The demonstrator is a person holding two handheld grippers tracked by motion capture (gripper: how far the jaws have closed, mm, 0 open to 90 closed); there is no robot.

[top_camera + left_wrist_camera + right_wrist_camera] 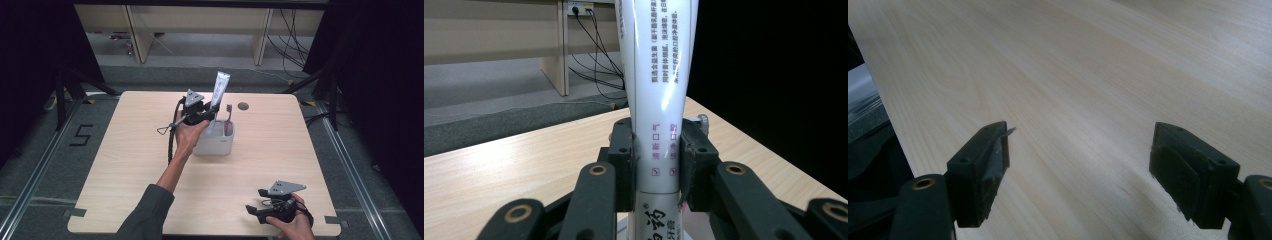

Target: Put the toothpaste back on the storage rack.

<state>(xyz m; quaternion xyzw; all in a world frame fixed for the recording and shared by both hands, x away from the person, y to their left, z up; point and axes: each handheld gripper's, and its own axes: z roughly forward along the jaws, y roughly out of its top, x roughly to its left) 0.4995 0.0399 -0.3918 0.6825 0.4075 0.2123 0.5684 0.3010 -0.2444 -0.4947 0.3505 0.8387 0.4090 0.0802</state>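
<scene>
I'm looking over a pale wooden table [125, 165] standing on grey floor, dark curtains flanking it. My left gripper [656, 155] is clamping the white toothpaste tube [220, 87] upright over the grey holder [216, 142] beside a toothbrush [229, 114]; its own view is showing the tube's pink print. My right gripper [1080, 172] is resting wide apart on bare wood.

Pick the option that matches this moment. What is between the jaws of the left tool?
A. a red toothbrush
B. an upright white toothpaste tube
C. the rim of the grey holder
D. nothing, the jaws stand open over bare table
B: in the left gripper view the pads of the left tool press both sides of the upright white toothpaste tube, which stands over the grey holder in the high view.
</scene>
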